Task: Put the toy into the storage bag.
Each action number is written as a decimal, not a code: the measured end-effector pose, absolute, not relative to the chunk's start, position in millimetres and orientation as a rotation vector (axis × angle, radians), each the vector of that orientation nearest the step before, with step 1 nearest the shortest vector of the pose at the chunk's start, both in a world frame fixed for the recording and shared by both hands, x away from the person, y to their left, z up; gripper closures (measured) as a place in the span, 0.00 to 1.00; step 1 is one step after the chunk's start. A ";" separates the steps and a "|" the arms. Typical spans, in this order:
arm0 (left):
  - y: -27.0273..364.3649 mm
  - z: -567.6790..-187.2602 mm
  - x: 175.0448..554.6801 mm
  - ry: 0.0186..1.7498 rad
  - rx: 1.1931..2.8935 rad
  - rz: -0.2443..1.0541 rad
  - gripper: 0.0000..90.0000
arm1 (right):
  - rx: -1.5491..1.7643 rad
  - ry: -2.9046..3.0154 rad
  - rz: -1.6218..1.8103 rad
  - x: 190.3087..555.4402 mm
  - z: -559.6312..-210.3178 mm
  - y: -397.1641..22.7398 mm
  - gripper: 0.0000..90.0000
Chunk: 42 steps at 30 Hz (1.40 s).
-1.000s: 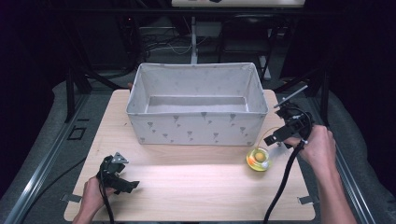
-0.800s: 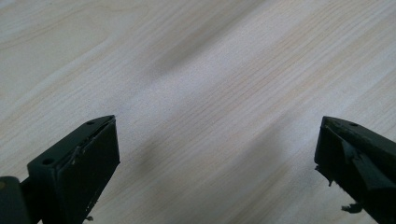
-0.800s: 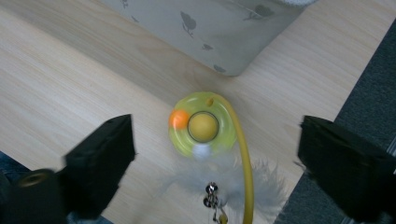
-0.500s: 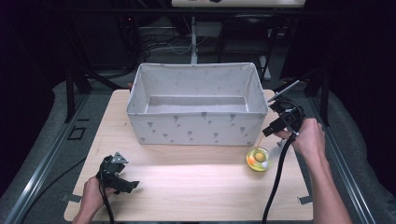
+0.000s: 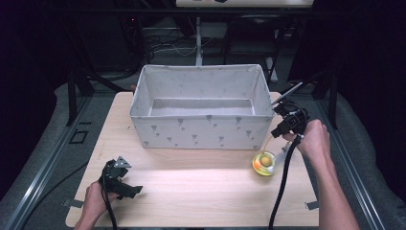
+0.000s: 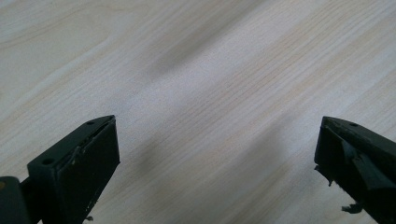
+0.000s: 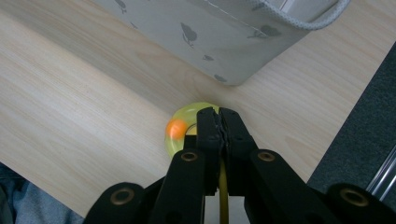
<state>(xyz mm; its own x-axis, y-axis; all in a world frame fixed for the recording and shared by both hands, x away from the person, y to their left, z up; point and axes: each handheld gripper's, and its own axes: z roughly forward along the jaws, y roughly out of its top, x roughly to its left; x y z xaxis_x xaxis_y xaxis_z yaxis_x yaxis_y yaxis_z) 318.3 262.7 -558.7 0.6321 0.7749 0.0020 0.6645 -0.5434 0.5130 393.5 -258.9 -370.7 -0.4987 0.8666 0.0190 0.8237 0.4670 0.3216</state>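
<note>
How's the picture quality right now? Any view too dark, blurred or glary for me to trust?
High view: the surroundings are very dark, the table is evenly lit, and the yellow ring toy shows a bright glint. Left gripper view: sharp wood grain, with soft shadows beneath the open fingers. Right gripper view: well lit, though the near linkage of the right gripper is slightly soft and hides part of the toy.
</note>
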 end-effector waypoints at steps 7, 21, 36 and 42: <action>262.6 -558.9 318.2 1.132 2.381 0.313 0.00 | 1.452 2.593 0.435 390.6 -367.5 -252.3 0.98; 262.3 -558.8 317.9 1.127 2.380 0.314 0.00 | 1.384 2.602 0.474 380.6 -349.0 -238.8 0.98; 262.2 -558.9 317.9 1.129 2.378 0.314 0.00 | 1.286 2.619 0.503 367.0 -326.8 -226.6 0.98; 262.0 -558.5 317.4 1.126 2.379 0.316 0.00 | 1.267 2.620 0.509 364.5 -316.7 -222.9 0.98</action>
